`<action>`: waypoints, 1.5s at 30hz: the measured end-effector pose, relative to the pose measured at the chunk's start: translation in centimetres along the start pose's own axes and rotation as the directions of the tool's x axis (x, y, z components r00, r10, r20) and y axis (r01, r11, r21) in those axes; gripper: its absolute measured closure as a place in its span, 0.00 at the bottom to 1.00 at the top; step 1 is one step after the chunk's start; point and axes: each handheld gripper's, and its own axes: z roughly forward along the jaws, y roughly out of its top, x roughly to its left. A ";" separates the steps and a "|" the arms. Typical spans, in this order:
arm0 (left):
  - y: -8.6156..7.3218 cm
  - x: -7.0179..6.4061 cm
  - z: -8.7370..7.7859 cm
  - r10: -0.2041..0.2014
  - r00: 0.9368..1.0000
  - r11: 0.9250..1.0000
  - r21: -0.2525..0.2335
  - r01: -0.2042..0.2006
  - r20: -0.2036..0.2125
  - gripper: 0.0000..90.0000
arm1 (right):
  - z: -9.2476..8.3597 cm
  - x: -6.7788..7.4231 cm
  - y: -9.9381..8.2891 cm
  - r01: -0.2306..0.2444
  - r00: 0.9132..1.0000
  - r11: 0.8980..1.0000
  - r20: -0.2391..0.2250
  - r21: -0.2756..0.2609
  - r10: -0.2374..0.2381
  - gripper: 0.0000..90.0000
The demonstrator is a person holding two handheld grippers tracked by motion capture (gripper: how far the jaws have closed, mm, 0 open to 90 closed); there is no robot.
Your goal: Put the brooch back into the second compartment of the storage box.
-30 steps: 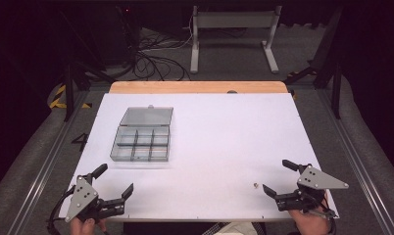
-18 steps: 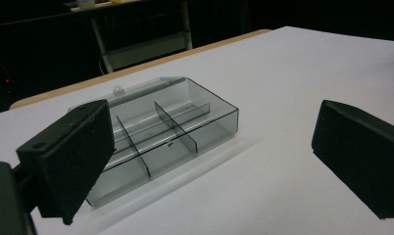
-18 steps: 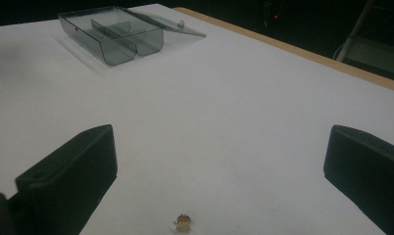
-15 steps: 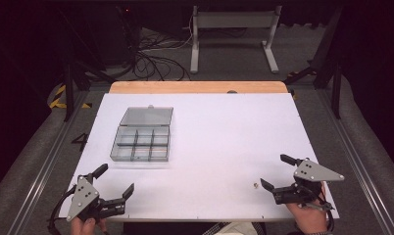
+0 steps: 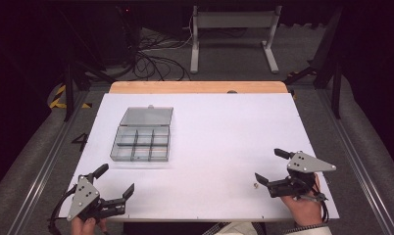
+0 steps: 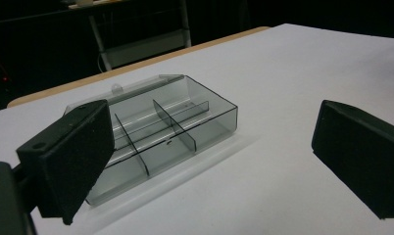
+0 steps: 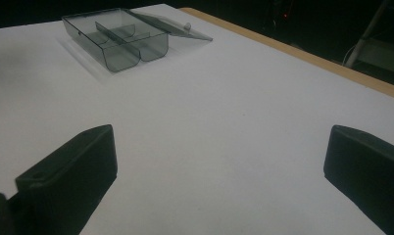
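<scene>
Ok, R gripper (image 5: 275, 171) is sitting jaws wide at the near-right edge of the table (image 5: 224, 127), just beside a tiny part (image 5: 256, 185) that's lying right off its lower jaw tip; can't tell what the part is, too small. L gripper (image 5: 117, 182) is idling wide open at near-left, holding nothing, w/ the clear compartment box (image 5: 142, 142) lid-open well apart at far-left. Prob best approaching low, straddling the part w/ both jaws and closing slowly so it isn't skittering off the edge.
</scene>
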 end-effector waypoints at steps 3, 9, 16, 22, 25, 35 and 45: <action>0.0 0.0 0.0 0.000 1.000 1.000 0.001 0.000 0.001 0.03 | 0.2 0.0 0.2 0.000 1.000 1.000 -0.001 0.001 0.000 0.00; 0.0 0.0 0.0 0.004 1.000 1.000 0.001 -0.004 0.000 0.03 | 0.9 0.0 0.9 0.009 1.000 1.000 -0.010 0.002 -0.009 0.00; 0.0 0.0 0.0 0.004 1.000 1.000 0.001 -0.004 0.001 0.03 | 1.3 0.0 1.2 0.024 1.000 0.999 -0.011 0.025 -0.023 0.00; 0.0 0.0 0.0 0.004 1.000 1.000 0.001 -0.004 0.002 0.03 | 1.2 -0.1 1.7 0.004 1.000 0.997 -0.026 0.074 -0.002 0.05; 0.0 0.0 0.0 0.002 1.000 1.000 0.002 -0.002 0.003 0.03 | 1.2 0.0 2.0 0.017 1.000 0.994 -0.021 0.111 -0.015 0.09; 0.0 0.0 0.0 0.003 1.000 1.000 0.003 -0.003 0.002 0.03 | 1.4 0.0 2.3 0.043 0.998 0.974 -0.043 0.220 -0.034 0.20; 0.0 0.0 0.0 0.000 1.000 1.000 0.006 0.000 0.004 0.03 | 2.1 -0.1 2.2 0.072 0.996 0.937 -0.067 0.341 -0.052 0.26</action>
